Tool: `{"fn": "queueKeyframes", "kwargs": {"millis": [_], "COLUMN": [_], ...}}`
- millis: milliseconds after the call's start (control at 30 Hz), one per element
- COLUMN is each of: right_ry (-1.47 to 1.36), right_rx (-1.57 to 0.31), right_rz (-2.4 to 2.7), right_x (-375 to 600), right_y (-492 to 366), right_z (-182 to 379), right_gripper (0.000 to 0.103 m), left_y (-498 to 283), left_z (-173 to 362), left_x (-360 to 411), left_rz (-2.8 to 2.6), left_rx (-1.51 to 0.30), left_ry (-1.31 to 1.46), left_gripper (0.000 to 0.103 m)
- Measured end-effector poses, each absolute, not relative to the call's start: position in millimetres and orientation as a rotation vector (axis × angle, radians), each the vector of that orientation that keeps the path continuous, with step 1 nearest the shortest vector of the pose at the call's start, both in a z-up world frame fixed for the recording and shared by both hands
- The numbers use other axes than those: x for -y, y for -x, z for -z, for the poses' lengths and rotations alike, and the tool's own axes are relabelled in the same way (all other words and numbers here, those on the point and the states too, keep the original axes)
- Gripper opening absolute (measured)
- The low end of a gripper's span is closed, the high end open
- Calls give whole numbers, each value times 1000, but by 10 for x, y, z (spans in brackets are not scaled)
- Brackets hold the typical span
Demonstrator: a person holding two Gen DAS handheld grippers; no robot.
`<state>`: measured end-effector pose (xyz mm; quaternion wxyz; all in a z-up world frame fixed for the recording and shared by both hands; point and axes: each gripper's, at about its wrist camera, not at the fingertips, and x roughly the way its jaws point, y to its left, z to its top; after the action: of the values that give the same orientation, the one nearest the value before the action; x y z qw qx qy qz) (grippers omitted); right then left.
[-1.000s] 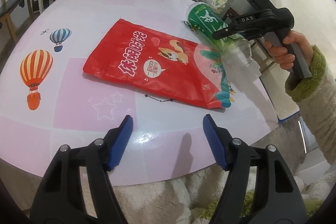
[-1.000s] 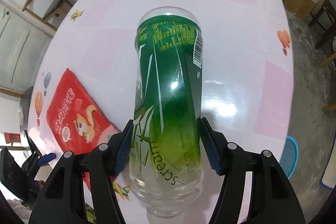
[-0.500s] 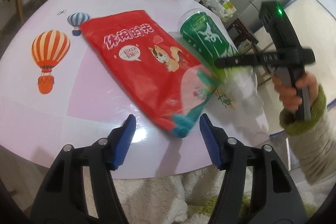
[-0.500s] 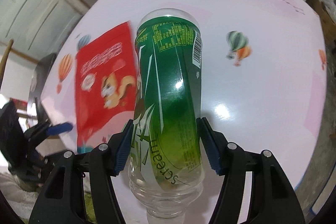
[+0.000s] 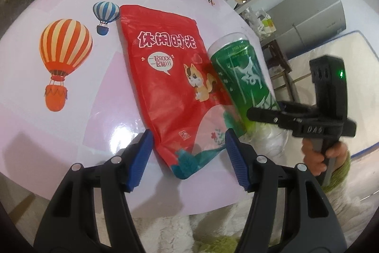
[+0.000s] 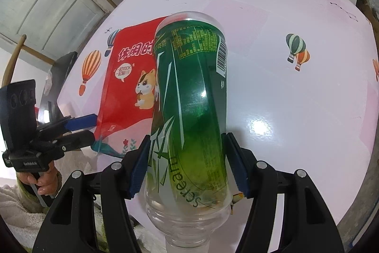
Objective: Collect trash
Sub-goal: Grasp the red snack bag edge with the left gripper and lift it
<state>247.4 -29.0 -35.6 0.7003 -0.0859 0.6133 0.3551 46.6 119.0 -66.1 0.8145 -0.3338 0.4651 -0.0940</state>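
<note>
Abt halfway, by the look of it: green bottle [image 6: 189, 106] is off the table [image 6: 296, 99], pinched mid-body betw. the right tongs [image 6: 187, 163], neck toward the cam. Red snack bag [image 5: 170, 87] not yet picked up; lies flat on table, its near corner betw. the spread left tongs [image 5: 189, 158], pads not touching it. No bin visible.

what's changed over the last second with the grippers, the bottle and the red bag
The left gripper has closed in on the near end of the red snack bag, open jaws now flanking it. The right gripper carried the green bottle over beside the bag, grip unchanged. The bag stays flat on the table.
</note>
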Motion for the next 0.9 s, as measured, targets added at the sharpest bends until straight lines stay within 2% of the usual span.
{"fn": "queueKeyframes", "kwargs": {"millis": [467, 567, 733, 900], "right_ry": [188, 184, 183, 160], "right_rx": [-1351, -1351, -1348, -1348], "right_rz": [-834, -839, -849, -857], "right_x": [323, 340, 355, 401], "right_y": [-2476, -2475, -2465, -2474], "right_z": [340, 344, 346, 355], "right_gripper": [60, 60, 61, 61], "left_y": [-534, -615, -805, -875], "left_z": [736, 817, 907, 813], "left_x": [-1513, -1471, -1351, -1213], "left_rz": [471, 529, 461, 325], "left_rx": [-854, -860, -932, -1000], "left_ry": [1151, 1233, 1201, 990], "left_gripper": [53, 48, 37, 12]}}
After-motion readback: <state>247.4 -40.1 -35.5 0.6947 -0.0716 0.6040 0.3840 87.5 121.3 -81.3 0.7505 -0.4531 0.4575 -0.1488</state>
